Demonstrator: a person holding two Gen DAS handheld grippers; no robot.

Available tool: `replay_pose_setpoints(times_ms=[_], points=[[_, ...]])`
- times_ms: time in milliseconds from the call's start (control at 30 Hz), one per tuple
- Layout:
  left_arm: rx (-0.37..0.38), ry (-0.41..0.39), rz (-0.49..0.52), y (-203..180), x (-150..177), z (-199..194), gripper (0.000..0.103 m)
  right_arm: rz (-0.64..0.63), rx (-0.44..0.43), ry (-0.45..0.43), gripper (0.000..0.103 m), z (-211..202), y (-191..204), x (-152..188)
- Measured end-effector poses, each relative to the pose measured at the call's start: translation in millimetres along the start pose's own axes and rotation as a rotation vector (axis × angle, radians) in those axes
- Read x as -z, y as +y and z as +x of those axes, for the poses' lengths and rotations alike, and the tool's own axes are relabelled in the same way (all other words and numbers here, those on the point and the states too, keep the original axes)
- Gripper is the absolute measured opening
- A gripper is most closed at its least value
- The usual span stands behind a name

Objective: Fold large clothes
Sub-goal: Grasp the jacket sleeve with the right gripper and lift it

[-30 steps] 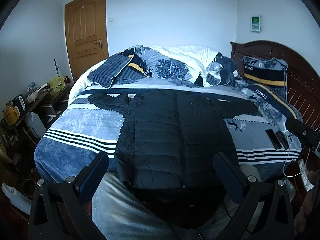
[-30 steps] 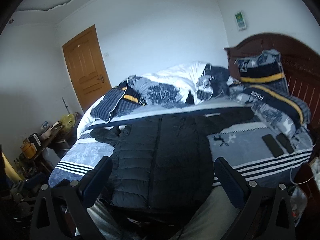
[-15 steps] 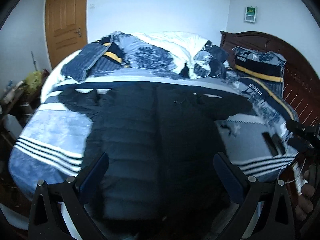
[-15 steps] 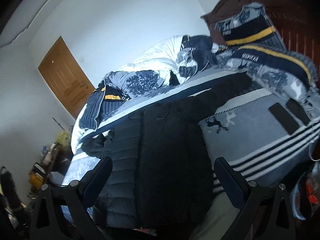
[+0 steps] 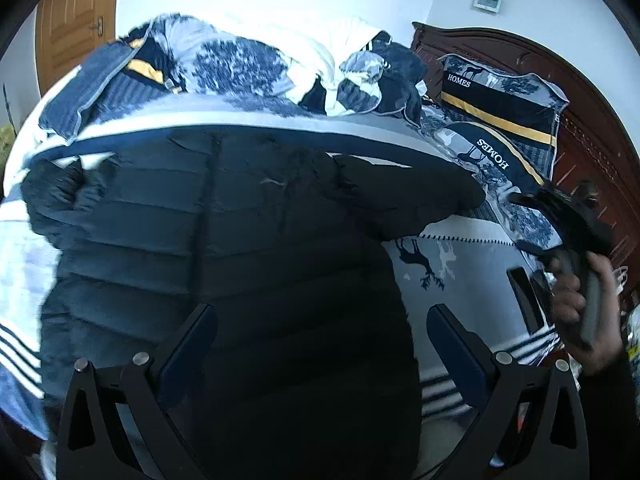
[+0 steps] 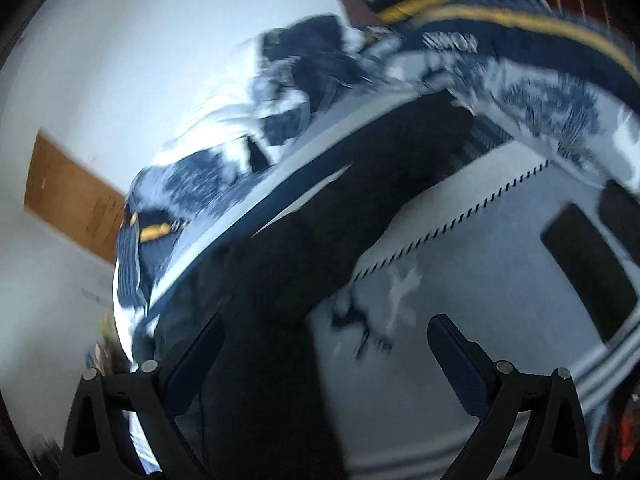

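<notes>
Now over the bed [image 5: 472, 276]: black puffer jacket [image 5: 240, 240] spread flat across the patterned cover, sleeves out to both sides. Left gripper [image 5: 320, 344] above the jacket's lower half, jaws wide apart, nothing between them. Right gripper [image 6: 324, 356] over the jacket's right edge, picture blurred, jaws beginning to close, pressing on nothing. Two dark phones [image 6: 588, 272] beside the right sleeve.

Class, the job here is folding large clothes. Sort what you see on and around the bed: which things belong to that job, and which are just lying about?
Belongs to the job:
- black puffer jacket, spread flat on the bed
- left gripper, jaws apart, nothing between them
- right gripper, jaws closing, gripping nothing

Just lying about:
- HOMES pillows
- rumpled duvet
- two dark flat devices
- wooden door
</notes>
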State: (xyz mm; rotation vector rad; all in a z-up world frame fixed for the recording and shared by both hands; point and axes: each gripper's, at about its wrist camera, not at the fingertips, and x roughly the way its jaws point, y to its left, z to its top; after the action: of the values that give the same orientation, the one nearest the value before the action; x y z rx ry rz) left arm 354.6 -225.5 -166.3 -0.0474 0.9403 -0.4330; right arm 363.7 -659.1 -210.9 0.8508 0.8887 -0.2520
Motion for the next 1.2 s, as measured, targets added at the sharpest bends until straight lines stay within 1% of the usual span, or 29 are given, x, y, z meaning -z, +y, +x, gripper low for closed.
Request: replay_pose_setpoints(times_ms=[67,100,200,233,300,333,367,400,467,500,533,567,600,633,667,700,733,767,833,867,900,1000,1067,1100,1133,1200], points=[[0.016,0.018,-0.021,-1,-5,20,0.103,0.096,-0.026,0.037,0.093,34,-26,-31],[0.022,0.025,-0.026,-2,-7,28,0.103,0.141,-0.021,0.029,0.092,51,-42,-47],[0.034,0.052,-0.023,-2,-6,51,0.103,0.231,0.039,-0.007,0.089,91,-81,-92],[0.038,0.055,-0.018,-3,-6,56,0.103,0.256,0.040,-0.010,0.089,99,-90,-102],[0.040,0.063,-0.010,-2,-1,66,0.103,0.258,0.034,-0.030,0.085,119,-107,-127],[0.035,0.069,-0.010,-2,0,71,0.103,0.233,0.070,-0.048,0.083,130,-114,-140],[0.016,0.071,-0.012,-1,2,76,0.103,0.236,0.094,-0.060,0.082,138,-122,-150],[-0.006,0.072,-0.011,0,5,79,0.103,0.252,0.081,-0.063,0.079,146,-130,-158],[-0.019,0.084,0.008,-1,9,88,0.103,0.307,0.017,-0.096,0.070,155,-145,-169],[-0.023,0.090,0.011,0,11,90,0.103,0.313,0.005,-0.110,0.069,156,-147,-172],[-0.026,0.097,0.009,1,14,93,0.103,0.298,0.000,-0.122,0.062,158,-145,-179],[-0.023,0.107,0.003,3,16,95,0.103,0.283,0.003,-0.117,0.052,164,-143,-182],[-0.017,0.116,-0.001,6,18,95,0.103,0.272,0.019,-0.084,0.050,175,-140,-185],[-0.013,0.124,-0.005,7,19,96,0.103,0.254,0.037,-0.063,0.040,182,-137,-188],[-0.012,0.131,-0.009,9,20,94,0.103,0.217,0.066,-0.053,0.024,187,-130,-190],[-0.013,0.133,-0.012,11,20,92,0.103,0.161,0.117,-0.028,0.018,191,-120,-192],[-0.014,0.128,-0.019,14,21,87,0.103,0.136,0.148,-0.026,0.011,190,-113,-192],[-0.016,0.120,-0.026,17,22,80,0.103,0.112,0.155,-0.048,0.008,182,-102,-191],[-0.024,0.109,-0.037,23,23,67,0.103,0.015,0.166,-0.108,0.007,159,-71,-184],[-0.025,0.104,-0.048,28,24,60,0.103,-0.059,0.175,-0.144,0.006,142,-45,-177],[-0.022,0.097,-0.063,32,25,51,0.103,-0.151,0.169,-0.176,0.006,122,-10,-166],[-0.024,0.062,-0.086,44,26,20,0.103,-0.352,0.104,-0.249,0.006,69,75,-122],[-0.043,0.028,-0.097,56,28,-5,0.103,-0.490,0.038,-0.306,0.006,32,141,-76],[-0.048,0.016,-0.102,61,28,-14,0.103,-0.533,0.009,-0.322,0.006,20,164,-58],[-0.056,0.004,-0.111,67,30,-25,0.103,-0.577,-0.025,-0.340,0.006,4,192,-32],[-0.072,-0.014,-0.137,83,32,-45,0.103,-0.617,-0.113,-0.357,0.006,-15,235,9]])
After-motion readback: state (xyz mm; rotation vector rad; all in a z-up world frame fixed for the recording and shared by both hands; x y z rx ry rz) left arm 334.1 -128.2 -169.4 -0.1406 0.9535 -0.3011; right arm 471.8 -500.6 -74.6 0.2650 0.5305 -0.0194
